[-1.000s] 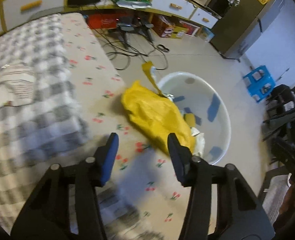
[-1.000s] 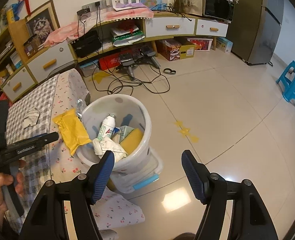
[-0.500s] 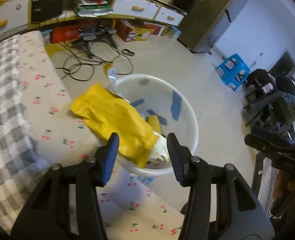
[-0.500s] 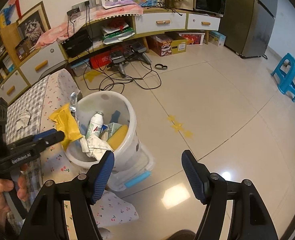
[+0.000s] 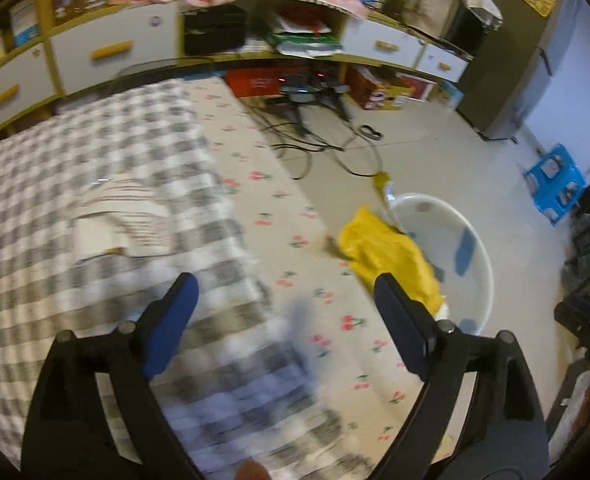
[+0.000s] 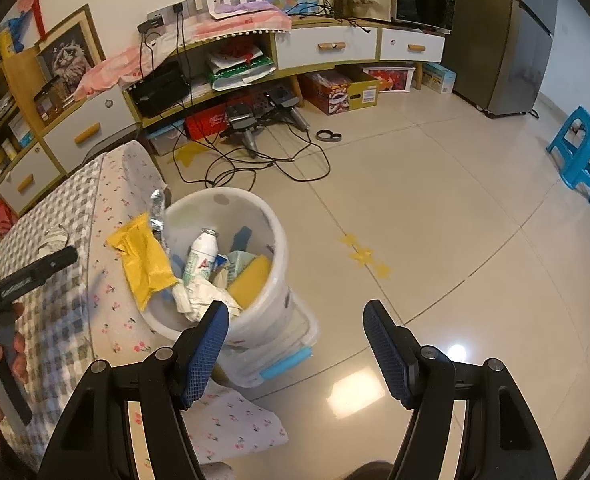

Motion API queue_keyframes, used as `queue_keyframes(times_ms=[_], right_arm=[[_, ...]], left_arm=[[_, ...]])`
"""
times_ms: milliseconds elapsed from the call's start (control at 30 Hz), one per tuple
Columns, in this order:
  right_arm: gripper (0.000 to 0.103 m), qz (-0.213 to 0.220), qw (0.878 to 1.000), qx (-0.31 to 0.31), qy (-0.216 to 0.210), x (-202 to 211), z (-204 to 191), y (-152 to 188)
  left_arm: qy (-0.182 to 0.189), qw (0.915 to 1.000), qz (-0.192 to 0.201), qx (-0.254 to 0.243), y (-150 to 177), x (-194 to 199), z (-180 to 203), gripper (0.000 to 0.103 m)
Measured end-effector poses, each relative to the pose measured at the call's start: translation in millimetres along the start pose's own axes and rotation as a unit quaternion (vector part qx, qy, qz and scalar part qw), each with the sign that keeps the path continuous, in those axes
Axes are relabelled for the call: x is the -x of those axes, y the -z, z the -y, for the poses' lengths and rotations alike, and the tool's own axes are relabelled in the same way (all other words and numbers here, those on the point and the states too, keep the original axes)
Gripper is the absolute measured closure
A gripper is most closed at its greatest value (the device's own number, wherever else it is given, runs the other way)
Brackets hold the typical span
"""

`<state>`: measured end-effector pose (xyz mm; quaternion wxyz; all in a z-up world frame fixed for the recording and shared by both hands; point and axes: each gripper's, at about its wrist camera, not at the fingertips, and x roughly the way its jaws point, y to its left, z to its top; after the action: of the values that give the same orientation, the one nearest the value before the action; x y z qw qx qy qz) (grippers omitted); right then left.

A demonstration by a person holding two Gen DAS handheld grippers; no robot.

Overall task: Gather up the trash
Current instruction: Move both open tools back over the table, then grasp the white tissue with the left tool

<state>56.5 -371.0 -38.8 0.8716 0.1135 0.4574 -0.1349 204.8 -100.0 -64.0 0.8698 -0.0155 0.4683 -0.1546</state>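
Observation:
A yellow bag [image 5: 387, 256] lies draped over the rim of the white bucket [image 5: 479, 252], half on the cherry-print cloth. My left gripper [image 5: 285, 292] hovers over the cloth, back from the bag; its jaws are opening, wide apart, with nothing between them. In the right wrist view the bucket [image 6: 271, 220] holds a white bottle [image 6: 201, 256], a yellow sponge [image 6: 251, 276] and crumpled paper [image 6: 199, 296], with the yellow bag [image 6: 147, 260] hanging over its left rim. My right gripper [image 6: 297, 312] stands open and empty just in front of the bucket.
A crumpled paper [image 6: 55, 238] lies on the checkered tablecloth [image 6: 67, 312]. The bucket stands on a clear plastic box [image 6: 295, 344]. Cables [image 6: 255, 160] trail over the tiled floor before a low cabinet [image 6: 327, 46]. A blue stool [image 6: 583, 152] stands at the right.
The left gripper's jaws have spread wide and it has drawn back and up from the bucket, leaving the yellow bag over the rim. The right gripper has stayed put.

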Motion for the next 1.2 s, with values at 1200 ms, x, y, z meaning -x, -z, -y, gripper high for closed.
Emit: queue_keyframes(times_ms=[1200], right_arm=[[0.016,-0.023,0.988,0.112,-0.106,-75,-258,-11]], left_arm=[[-0.136,0.9664,-0.003,0.218,39,31,-273,0.033]])
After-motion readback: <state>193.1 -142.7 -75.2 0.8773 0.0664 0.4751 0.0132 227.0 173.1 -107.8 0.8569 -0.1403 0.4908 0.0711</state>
